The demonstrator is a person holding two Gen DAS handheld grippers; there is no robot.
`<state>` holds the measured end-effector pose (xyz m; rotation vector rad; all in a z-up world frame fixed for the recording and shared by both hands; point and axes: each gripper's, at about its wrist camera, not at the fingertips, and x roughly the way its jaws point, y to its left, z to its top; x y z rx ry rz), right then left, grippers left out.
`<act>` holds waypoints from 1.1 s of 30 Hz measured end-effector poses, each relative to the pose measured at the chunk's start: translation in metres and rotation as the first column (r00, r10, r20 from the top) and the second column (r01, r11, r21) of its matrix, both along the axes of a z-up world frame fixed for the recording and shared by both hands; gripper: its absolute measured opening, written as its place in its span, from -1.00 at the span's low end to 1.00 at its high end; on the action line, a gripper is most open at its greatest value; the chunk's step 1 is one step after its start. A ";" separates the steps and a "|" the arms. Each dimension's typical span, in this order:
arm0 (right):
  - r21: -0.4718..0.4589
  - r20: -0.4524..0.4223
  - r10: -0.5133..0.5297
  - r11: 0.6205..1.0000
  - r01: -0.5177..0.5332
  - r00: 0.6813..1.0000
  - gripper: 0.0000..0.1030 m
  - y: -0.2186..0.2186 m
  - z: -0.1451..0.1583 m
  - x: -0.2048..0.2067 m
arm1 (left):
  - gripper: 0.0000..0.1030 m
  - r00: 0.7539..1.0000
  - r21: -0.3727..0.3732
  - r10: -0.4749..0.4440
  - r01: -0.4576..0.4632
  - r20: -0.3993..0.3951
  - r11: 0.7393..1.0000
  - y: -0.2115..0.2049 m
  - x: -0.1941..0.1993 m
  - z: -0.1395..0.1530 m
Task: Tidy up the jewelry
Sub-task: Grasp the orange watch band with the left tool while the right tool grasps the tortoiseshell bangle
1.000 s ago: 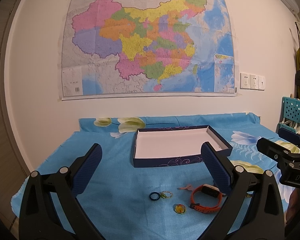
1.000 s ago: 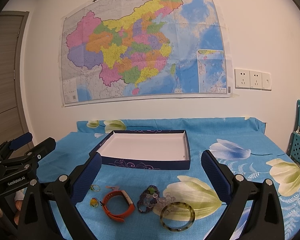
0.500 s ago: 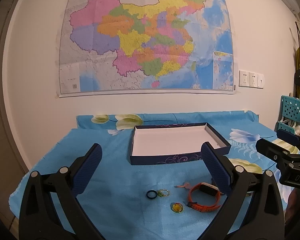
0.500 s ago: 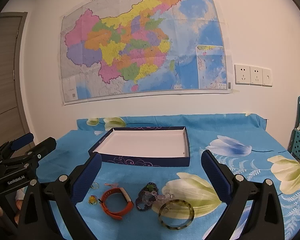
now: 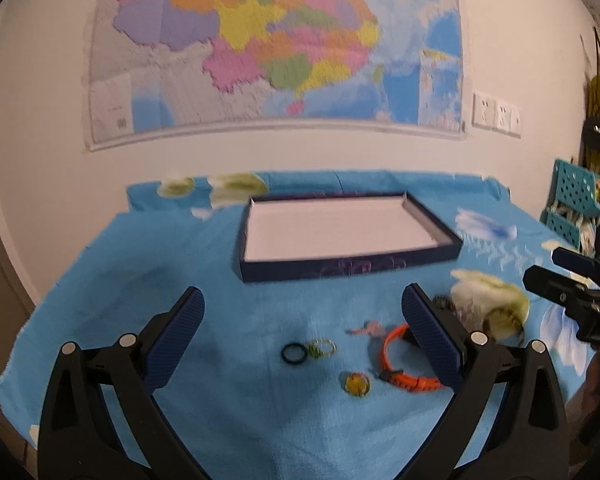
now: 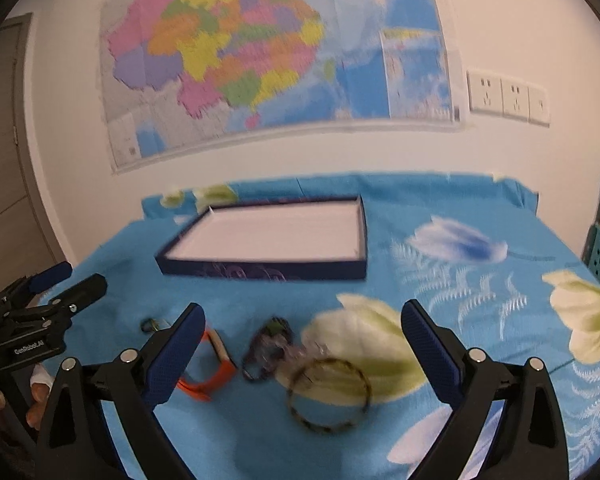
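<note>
Blue floral cloth [image 5: 220, 400] is covering the table, and the jewelry is lying loose on it, all outside the shallow navy box [image 5: 348, 270] with the white floor that is sitting farther back toward the wall.

Left gripper [image 5: 302, 336] is hovering above the near part of the cloth with its fingers spread wide and nothing between them. Framed between those fingers in the left wrist view are a dark ring [image 5: 293, 352] and a thin gold ring [image 5: 323, 347], just beside each other, with a yellow ring [image 5: 356, 384] nearer the camera and a small pink piece [image 5: 366, 329] lying beside the orange watch band [image 5: 404, 372], which the right-side finger is partly hiding.

Right gripper [image 6: 302, 338] is likewise hanging over the cloth with its fingers held well apart and gripping nothing. Between them in the right wrist view are lying a tortoiseshell bangle [image 6: 328, 394] and a dark beaded bracelet [image 6: 268, 346], close together, with blur obscuring whether they are touching. The orange watch band [image 6: 208, 372] is sitting just left of the beads.

Both views are smeared with motion blur, so fine detail on the smaller pieces is not readable. A coloured map [image 6: 268, 52] is hanging on the wall behind the table.
</note>
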<state>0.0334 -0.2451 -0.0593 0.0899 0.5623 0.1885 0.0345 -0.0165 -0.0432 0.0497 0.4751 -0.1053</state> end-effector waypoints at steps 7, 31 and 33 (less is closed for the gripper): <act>-0.001 -0.123 0.011 1.000 -0.011 0.992 0.53 -0.010 -0.028 0.008 | 0.80 0.991 0.022 -0.099 0.101 -0.086 0.995 -0.018 0.012 -0.027; 0.021 -0.281 0.033 0.999 -0.028 0.959 -0.50 -0.029 -0.062 0.032 | -0.53 0.878 -0.045 -0.314 0.320 -0.361 0.946 -0.058 0.059 -0.068; 0.017 -0.282 0.030 1.000 -0.026 0.959 -0.60 -0.030 -0.062 0.033 | -0.56 0.871 -0.037 -0.312 0.322 -0.379 0.946 -0.061 0.061 -0.071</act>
